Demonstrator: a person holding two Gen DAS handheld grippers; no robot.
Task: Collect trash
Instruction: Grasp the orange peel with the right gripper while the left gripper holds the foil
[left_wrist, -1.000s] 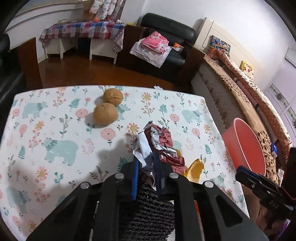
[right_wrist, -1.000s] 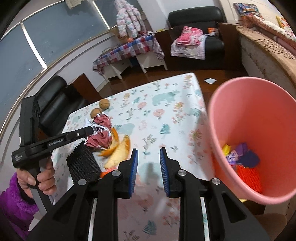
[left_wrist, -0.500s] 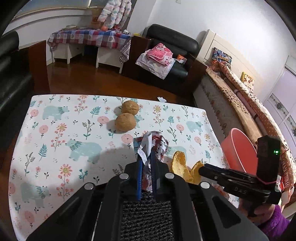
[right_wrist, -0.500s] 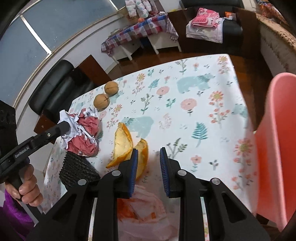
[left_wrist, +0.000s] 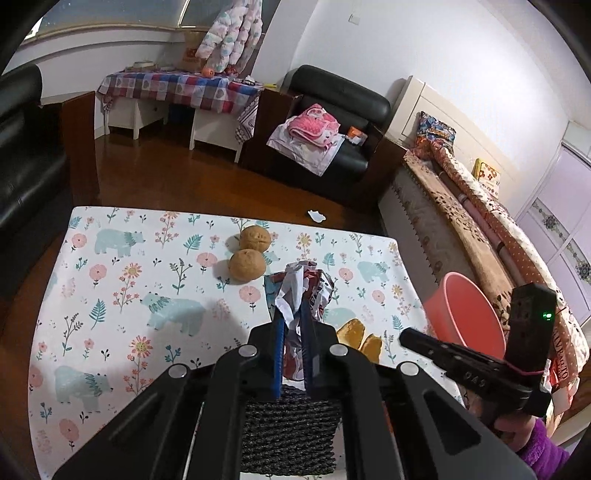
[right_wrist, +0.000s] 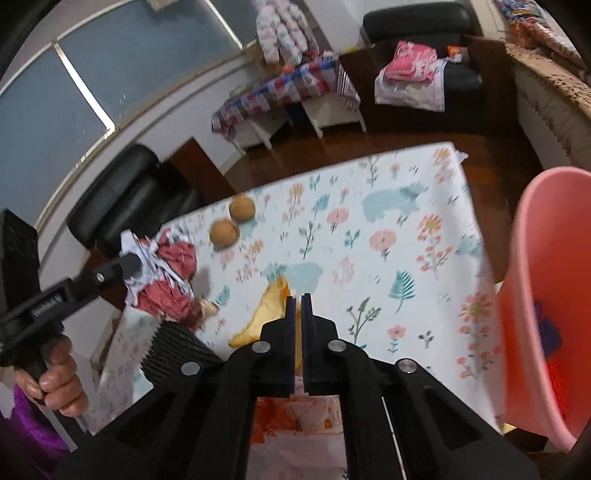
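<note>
Trash in hand: crumpled red-and-white foil wrapper (left_wrist: 301, 291), pinched between the blue pads of the left gripper (left_wrist: 293, 332) and held off the floral bear-print tablecloth (left_wrist: 122, 280).
Change, left: a second ago the wrapper was low by the tabletop with the jaws closing on it; now it hangs higher, clear of the cloth, so the pick-up looks done.
Change, right: the right gripper (right_wrist: 298, 310) has just clenched; a second ago it stood open facing the pink plastic bucket (right_wrist: 532, 280), now its jaws meet at the curled orange fruit peel (right_wrist: 267, 314). Whether the peel is truly caught I cannot tell; blur hides the contact.
Meaning: likely two pieces go to the bucket next, which waits at the table's right edge with scraps already inside.
Wrapper look: ragged, torn white edges, dark red folds, light and springy.
Left alone: two round brown walnuts (left_wrist: 248, 265), black woven mat (left_wrist: 291, 432).
</note>
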